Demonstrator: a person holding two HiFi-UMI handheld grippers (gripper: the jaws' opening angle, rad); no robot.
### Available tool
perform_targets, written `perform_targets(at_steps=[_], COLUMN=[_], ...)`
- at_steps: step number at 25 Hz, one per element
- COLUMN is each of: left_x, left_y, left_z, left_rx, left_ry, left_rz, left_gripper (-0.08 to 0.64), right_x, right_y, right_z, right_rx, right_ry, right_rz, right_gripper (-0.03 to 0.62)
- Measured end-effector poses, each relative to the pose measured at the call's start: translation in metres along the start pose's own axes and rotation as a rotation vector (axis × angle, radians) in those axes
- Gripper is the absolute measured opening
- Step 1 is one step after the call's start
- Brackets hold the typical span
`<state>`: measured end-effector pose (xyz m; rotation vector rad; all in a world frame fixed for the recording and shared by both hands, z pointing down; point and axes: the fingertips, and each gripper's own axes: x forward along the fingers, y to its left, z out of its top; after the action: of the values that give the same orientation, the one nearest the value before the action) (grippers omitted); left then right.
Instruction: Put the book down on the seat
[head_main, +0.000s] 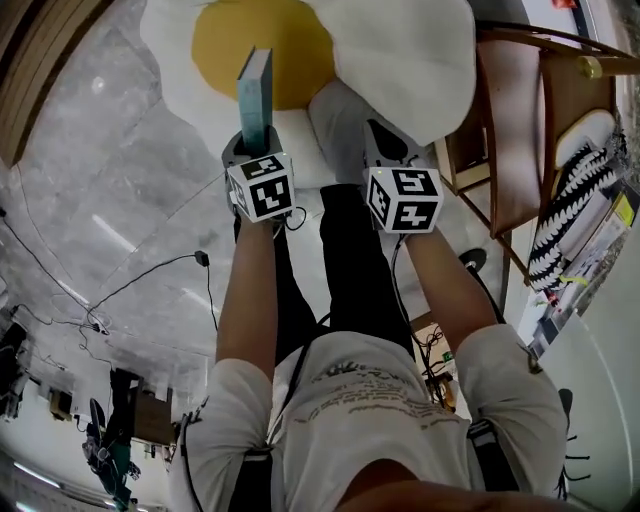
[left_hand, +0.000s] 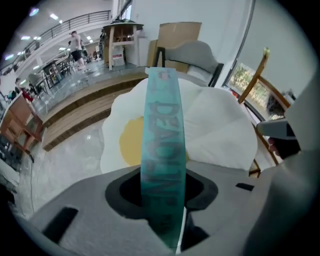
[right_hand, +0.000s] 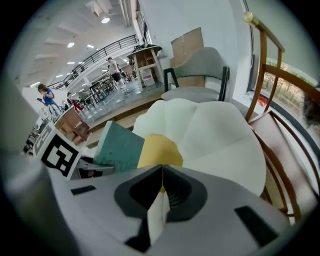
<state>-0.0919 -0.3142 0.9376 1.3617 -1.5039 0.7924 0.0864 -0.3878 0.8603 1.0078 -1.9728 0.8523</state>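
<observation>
1. The book (left_hand: 162, 150) is a slim teal volume with a plain teal cover. The left gripper (head_main: 255, 140) pinches it by its near end, both jaws pressed on the covers, with the spine facing that gripper's camera.
2. The book stands on edge and runs straight out from the jaws. In the head view its far end lies over the yellow centre (head_main: 290, 40) of the seat (head_main: 400, 50). I cannot tell whether it touches the cushion.
3. The right gripper (head_main: 380, 140) has its jaws pressed together with nothing between them. It hangs just beside the left one, over the white part of the seat.
4. Writing: large pale capitals run along the spine. I read "DEAD" at the start; the rest is too blurred to confirm. Each gripper's cube carries black-and-white square markers, no words.
5. The seat is a soft white cushion with a lobed outline, like a fried egg.
6. Edges: a wooden chair (head_main: 520, 130) stands close against the seat's right side, and a grey chair (right_hand: 200, 65) stands behind it.
7. Room: pale stone floor (head_main: 90, 170) stretches left of the seat as far as a wooden step (left_hand: 75, 115).
</observation>
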Motion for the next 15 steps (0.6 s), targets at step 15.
perform_targets(at_steps=[15], left_x=[0.076], left_y=[-0.013], left_z=[0.012], left_rx=[0.76], left_ry=[-0.151], left_rz=[0.386], left_gripper=[0.161], right_x=[0.012], right_y=[-0.023], right_z=[-0.036], right_rx=[0.023], right_ry=[0.013], right_rz=[-0.026], right_gripper=[0.028])
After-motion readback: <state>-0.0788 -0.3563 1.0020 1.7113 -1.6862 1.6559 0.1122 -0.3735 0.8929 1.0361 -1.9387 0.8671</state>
